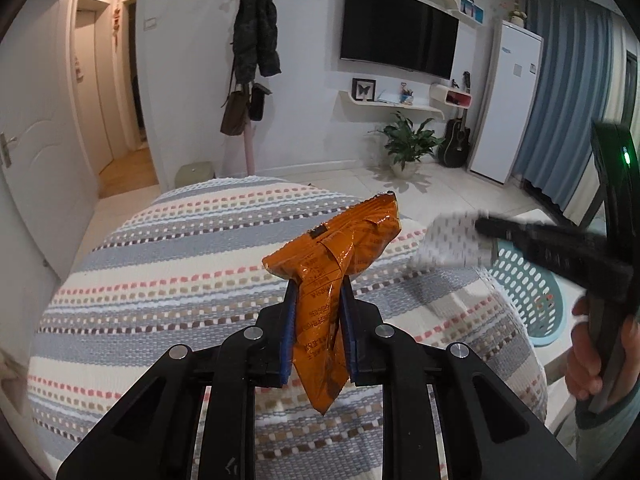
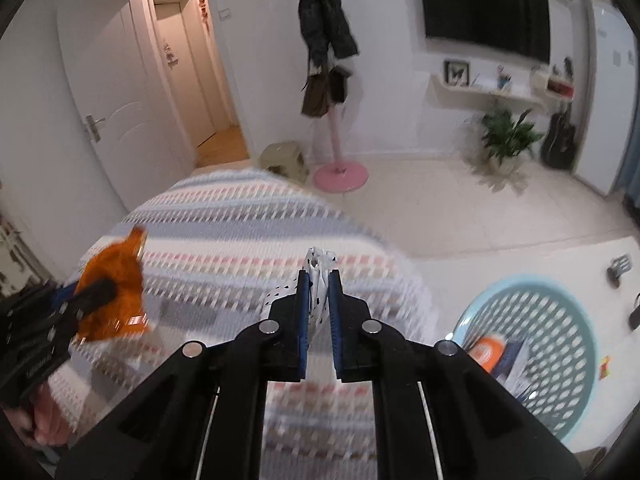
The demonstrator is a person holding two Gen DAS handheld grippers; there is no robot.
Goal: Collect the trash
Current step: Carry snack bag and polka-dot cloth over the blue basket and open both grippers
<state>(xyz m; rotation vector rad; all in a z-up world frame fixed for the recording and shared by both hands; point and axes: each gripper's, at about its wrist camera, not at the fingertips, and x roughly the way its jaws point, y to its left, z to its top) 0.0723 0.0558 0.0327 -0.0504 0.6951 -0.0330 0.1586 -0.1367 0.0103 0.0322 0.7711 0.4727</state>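
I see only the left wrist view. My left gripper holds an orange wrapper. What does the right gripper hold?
Observer: The right gripper is shut on a small white paper with dark dots.
Operator: I see only part of a basket. Is something inside?
Observer: Yes. The light blue basket already holds an orange item and a dark blue packet.
Operator: What stands behind the table on the floor?
Observer: A pink round stand base beside a low beige stool.
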